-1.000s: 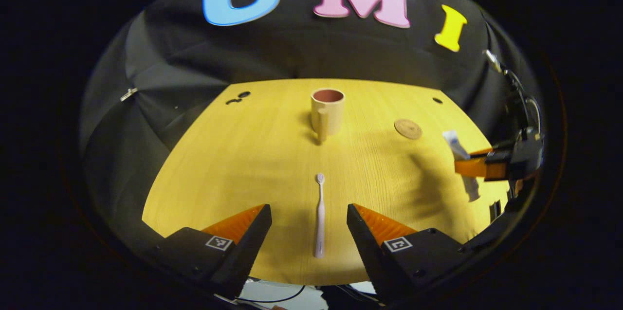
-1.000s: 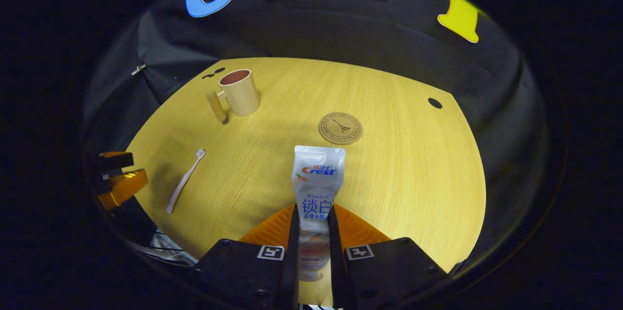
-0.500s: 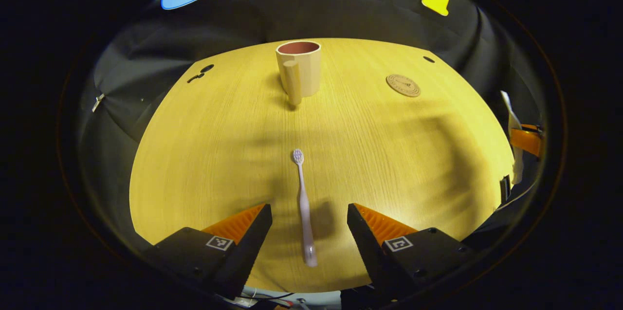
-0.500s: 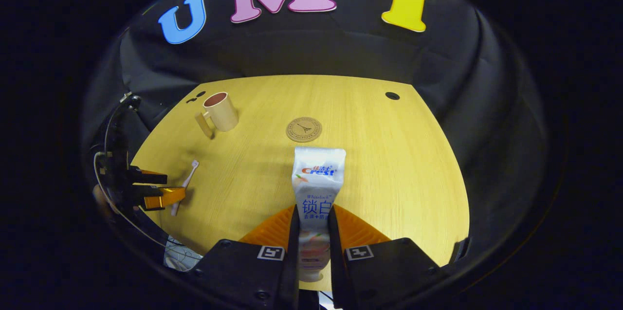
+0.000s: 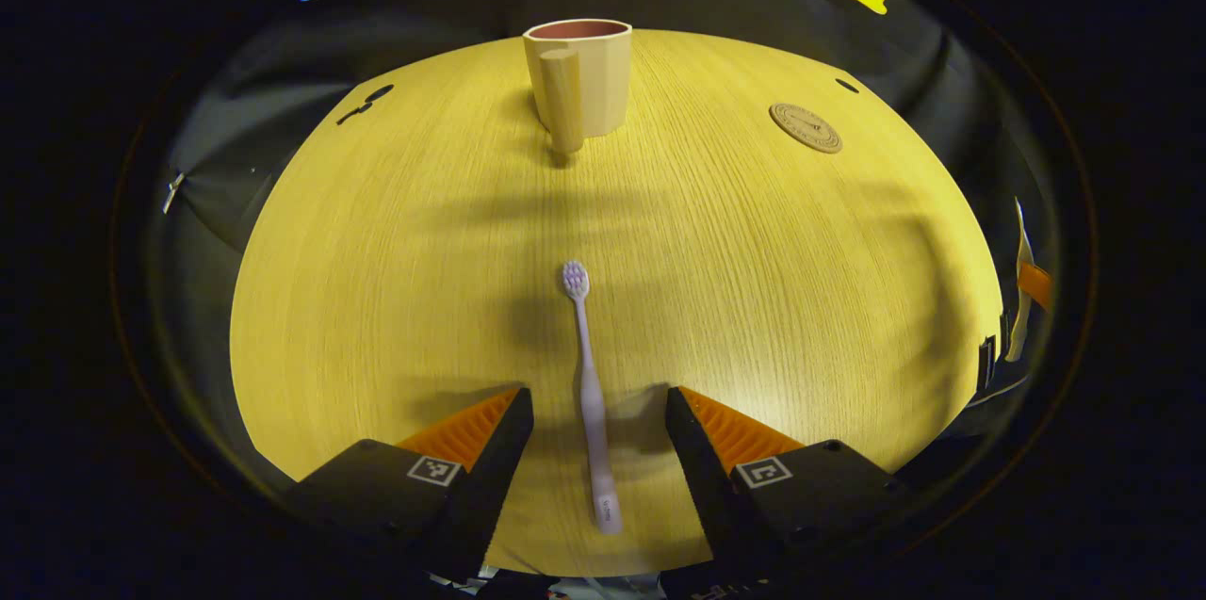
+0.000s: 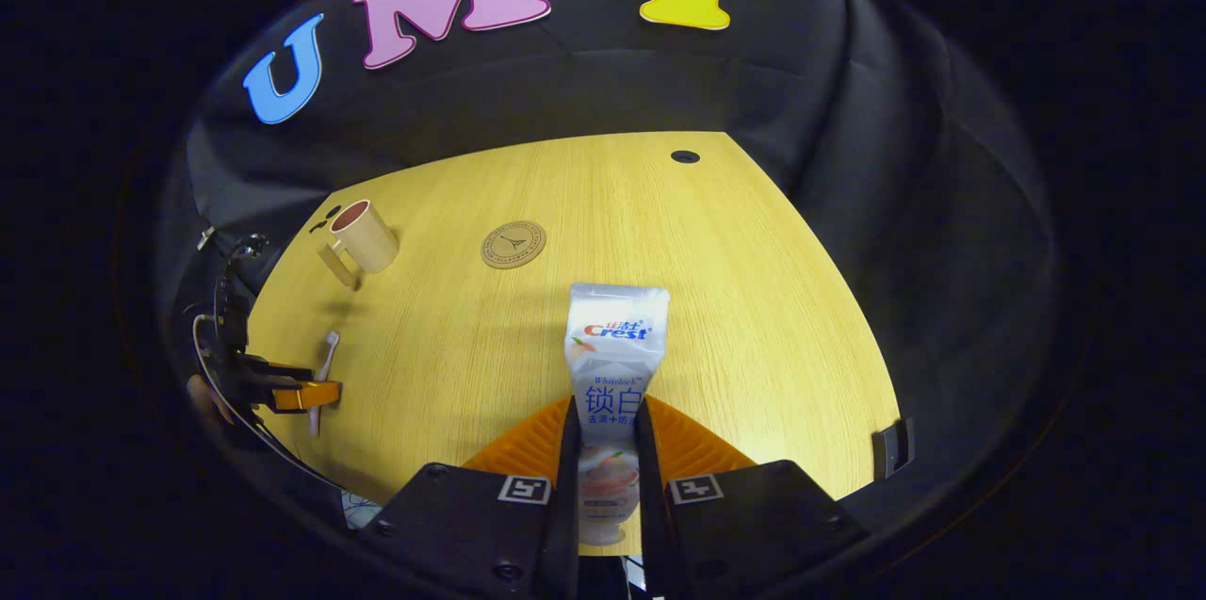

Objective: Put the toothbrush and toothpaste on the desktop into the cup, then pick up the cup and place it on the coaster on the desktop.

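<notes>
A pale lilac toothbrush (image 5: 588, 383) lies flat on the yellow wooden desktop (image 5: 377, 251), head pointing away. My left gripper (image 5: 595, 407) is open, low over the desk, its orange fingers on either side of the handle without touching it. A beige cup (image 5: 577, 82) with a pink inside stands upright at the far side, handle toward me. A round brown coaster (image 5: 806, 126) lies to its right. My right gripper (image 6: 603, 426) is shut on a white toothpaste tube (image 6: 612, 364), held above the desk. The right gripper view has the cup (image 6: 363, 237), coaster (image 6: 513, 244), toothbrush (image 6: 325, 360) and left gripper (image 6: 297, 391) at far left.
Black cloth walls close in the desk on all sides. Small dark holes (image 5: 363, 103) mark the desktop at the far left and far right (image 5: 846, 85). The desk's near edge runs just under my left gripper. Cables hang behind the left gripper (image 6: 221, 317).
My left gripper has moved forward and down, so its fingers now flank the toothbrush handle. My right gripper, still holding the tube, has swung to the right and the cup has drifted left in its view.
</notes>
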`<control>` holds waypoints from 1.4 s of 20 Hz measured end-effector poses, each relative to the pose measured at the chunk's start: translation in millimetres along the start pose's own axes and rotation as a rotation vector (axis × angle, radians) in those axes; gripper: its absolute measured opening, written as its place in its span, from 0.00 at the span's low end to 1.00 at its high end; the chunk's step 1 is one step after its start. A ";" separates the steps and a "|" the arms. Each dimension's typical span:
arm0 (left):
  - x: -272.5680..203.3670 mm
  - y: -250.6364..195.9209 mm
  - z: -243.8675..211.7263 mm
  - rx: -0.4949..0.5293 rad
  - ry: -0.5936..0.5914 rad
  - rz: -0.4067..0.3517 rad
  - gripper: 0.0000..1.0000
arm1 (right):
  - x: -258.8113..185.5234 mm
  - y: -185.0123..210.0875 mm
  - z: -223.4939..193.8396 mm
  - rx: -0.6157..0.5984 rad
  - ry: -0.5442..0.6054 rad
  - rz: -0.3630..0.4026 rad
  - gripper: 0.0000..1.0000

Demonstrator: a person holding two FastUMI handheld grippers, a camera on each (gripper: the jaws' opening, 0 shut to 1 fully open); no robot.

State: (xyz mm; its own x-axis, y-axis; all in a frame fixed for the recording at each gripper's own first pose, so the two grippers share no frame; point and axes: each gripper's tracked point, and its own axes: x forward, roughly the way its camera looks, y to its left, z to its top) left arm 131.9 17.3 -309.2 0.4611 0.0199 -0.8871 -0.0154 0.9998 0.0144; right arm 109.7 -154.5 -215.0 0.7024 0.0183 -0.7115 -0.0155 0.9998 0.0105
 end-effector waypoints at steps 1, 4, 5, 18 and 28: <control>-0.6 -1.5 -1.9 -0.001 0.015 -0.002 0.90 | 7.9 1.1 -0.4 0.004 0.001 0.001 0.30; -0.9 -4.6 -3.7 0.023 0.053 -0.012 0.74 | 14.3 4.2 0.4 0.001 0.003 0.013 0.31; -1.0 -6.0 -4.5 0.029 0.059 -0.014 0.59 | 18.0 7.0 0.0 -0.008 0.009 0.022 0.30; -1.3 -4.7 -2.5 -0.044 0.030 -0.026 0.07 | 33.7 55.0 38.2 -0.165 0.021 0.171 0.30; -47.6 -5.5 8.7 -0.216 -0.111 -0.067 0.06 | 37.5 133.8 121.5 -0.265 -0.092 0.294 0.30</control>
State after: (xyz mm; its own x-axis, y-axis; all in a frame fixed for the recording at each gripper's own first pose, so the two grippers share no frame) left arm 117.8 10.9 -263.0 0.5618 -0.0339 -0.8266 -0.1657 0.9743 -0.1526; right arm 220.4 -19.6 -154.8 0.7011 0.3159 -0.6392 -0.4001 0.9164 0.0140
